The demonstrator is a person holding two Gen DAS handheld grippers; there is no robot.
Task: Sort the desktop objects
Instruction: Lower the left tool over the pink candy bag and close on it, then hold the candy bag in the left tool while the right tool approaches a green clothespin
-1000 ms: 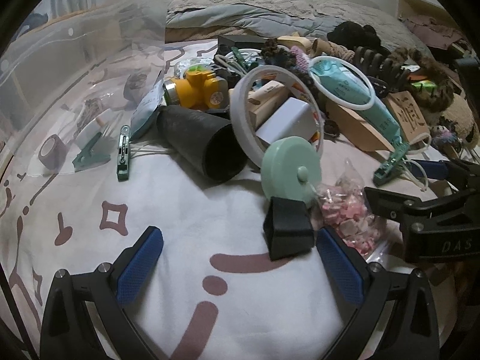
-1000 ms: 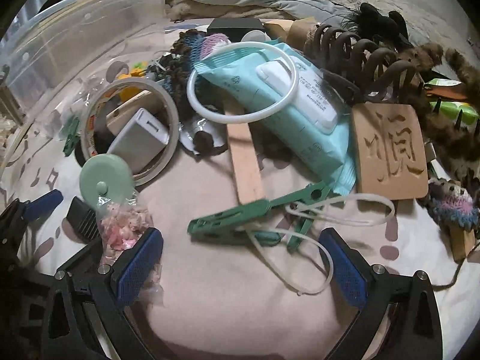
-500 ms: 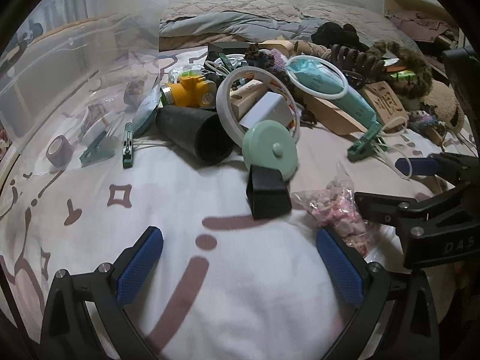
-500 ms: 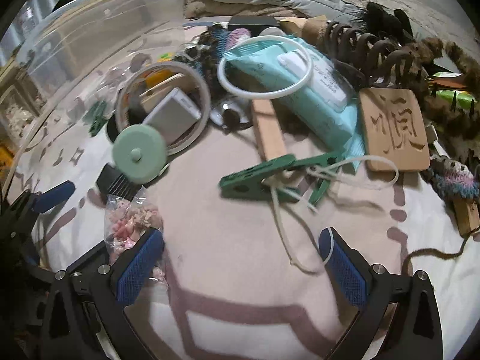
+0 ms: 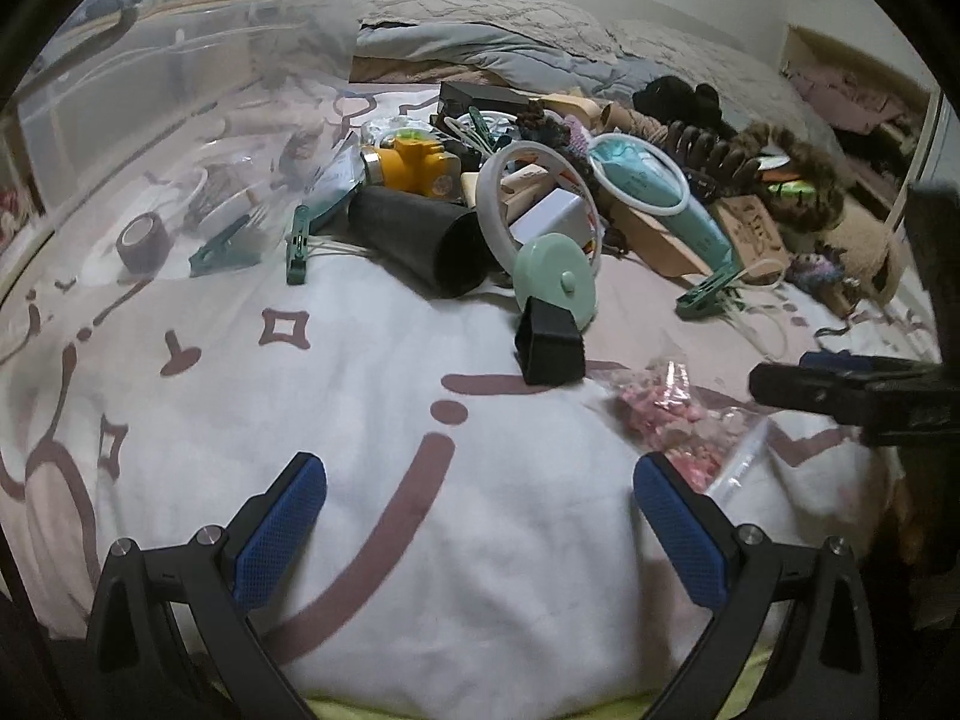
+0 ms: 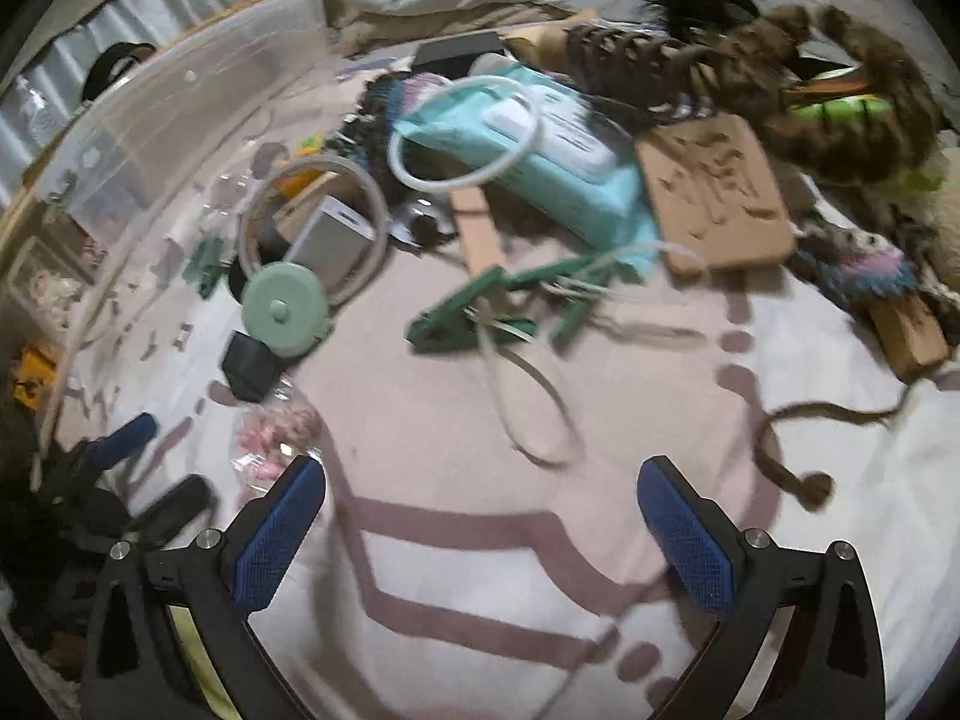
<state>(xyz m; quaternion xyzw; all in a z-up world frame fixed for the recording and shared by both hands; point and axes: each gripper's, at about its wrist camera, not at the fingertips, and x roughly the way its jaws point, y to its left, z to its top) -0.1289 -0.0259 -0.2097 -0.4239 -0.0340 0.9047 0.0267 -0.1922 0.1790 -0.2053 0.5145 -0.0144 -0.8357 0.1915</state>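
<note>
A heap of small objects lies on a patterned cloth: a mint round lid (image 5: 557,282), a black wedge (image 5: 549,343), a black tube (image 5: 420,237), a bag of pink bits (image 5: 672,420), green clips (image 6: 474,306) and a teal wipes pack (image 6: 540,144). My left gripper (image 5: 480,516) is open and empty, well short of the heap. My right gripper (image 6: 480,516) is open and empty over bare cloth, with the pink bag (image 6: 270,438) by its left finger. The right gripper also shows at the right edge of the left wrist view (image 5: 852,384).
A clear plastic bin (image 5: 150,138) stands at the left with a tape roll (image 5: 143,234) and a clip inside. A carved wooden block (image 6: 714,192), hair claws (image 6: 636,60) and furry items lie at the right. Bedding lies behind.
Both grippers have drawn back from the heap, so the objects look farther away. Both stay open and empty. The right wrist view is blurred by motion.
</note>
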